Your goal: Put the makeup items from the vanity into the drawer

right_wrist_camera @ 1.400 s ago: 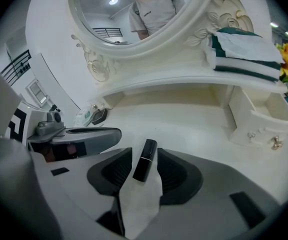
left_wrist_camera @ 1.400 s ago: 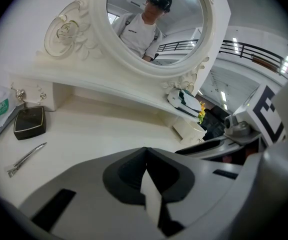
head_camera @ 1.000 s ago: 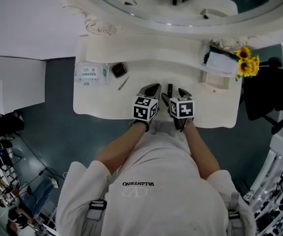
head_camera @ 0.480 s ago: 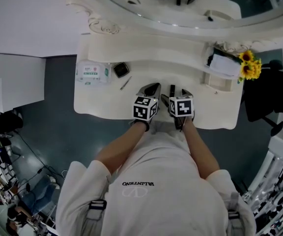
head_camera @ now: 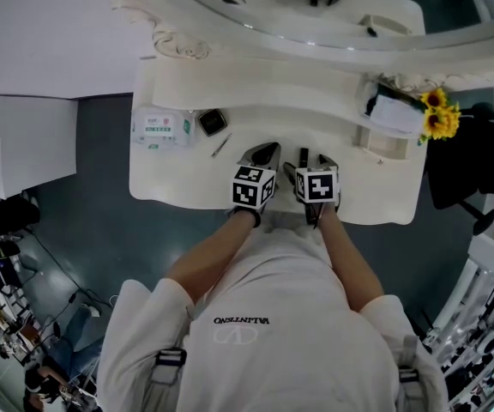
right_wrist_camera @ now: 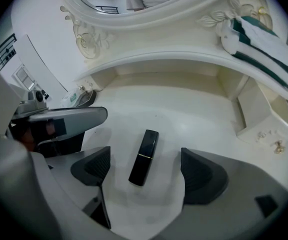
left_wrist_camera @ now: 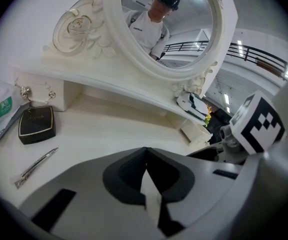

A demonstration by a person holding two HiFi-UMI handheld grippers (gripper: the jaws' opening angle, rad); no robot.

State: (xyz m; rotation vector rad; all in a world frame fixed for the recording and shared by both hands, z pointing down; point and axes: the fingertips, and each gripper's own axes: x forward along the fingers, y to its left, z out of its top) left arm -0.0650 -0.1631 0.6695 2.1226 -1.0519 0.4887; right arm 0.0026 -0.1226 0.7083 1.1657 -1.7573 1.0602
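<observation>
Lipstick (right_wrist_camera: 144, 157), a black tube with a thin gold band, is lying flat on the white bench (right_wrist_camera: 194, 114). It is sitting between the jaws of the right hand-held gripper (right_wrist_camera: 148, 174), touching neither pad. Those jaws have just been opening, then easing in slightly, and are standing wide. The left hand-held gripper (left_wrist_camera: 145, 156) is pointing over the bench just beside it, jaws pressing together on nothing. A black compact (left_wrist_camera: 36, 124) and a hair clip (left_wrist_camera: 35, 161) are lying farther left.

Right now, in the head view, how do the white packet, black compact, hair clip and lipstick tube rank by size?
1. white packet, clearly largest.
2. black compact.
3. hair clip and lipstick tube: both small slivers of similar length, too close to rank.
</observation>
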